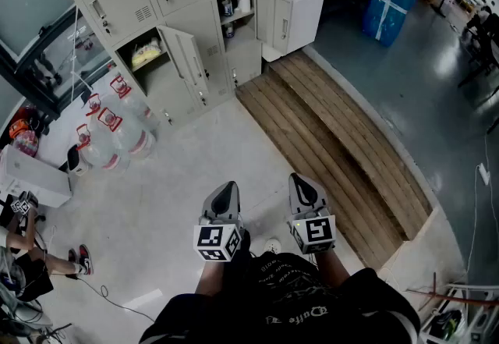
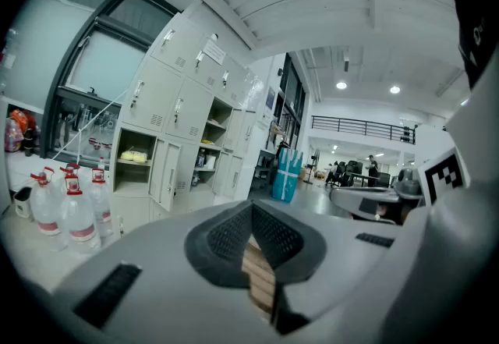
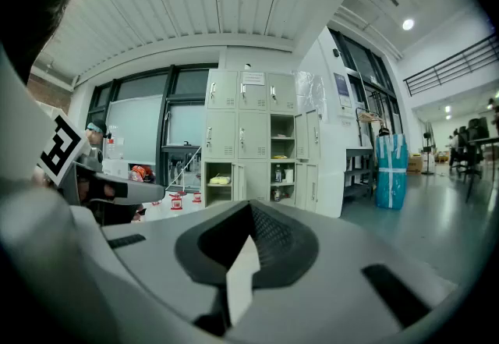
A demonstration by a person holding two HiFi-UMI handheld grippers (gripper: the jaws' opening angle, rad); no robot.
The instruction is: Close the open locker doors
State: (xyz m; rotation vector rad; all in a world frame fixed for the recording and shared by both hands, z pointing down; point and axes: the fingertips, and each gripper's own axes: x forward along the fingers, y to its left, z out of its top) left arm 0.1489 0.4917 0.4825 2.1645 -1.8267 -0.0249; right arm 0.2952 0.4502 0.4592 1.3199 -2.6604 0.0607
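Left gripper (image 1: 225, 189) and right gripper (image 1: 301, 180): fingers closed, empty; locker door (image 1: 185, 62) stands open.

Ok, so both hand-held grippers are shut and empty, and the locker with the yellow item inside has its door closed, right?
Not quite. The door of the locker with the yellow item stands open, as the head view shows. The rest holds: the left hand-held gripper and right hand-held gripper are shut and empty.

path to lockers: bare concrete floor (image 1: 204, 154), wide open, nothing in the way
left flank: water bottles (image 1: 113, 122) crowd right beside the open locker door (image 1: 187, 62)
right flank: wooden boards (image 1: 335, 143), maybe slightly raised
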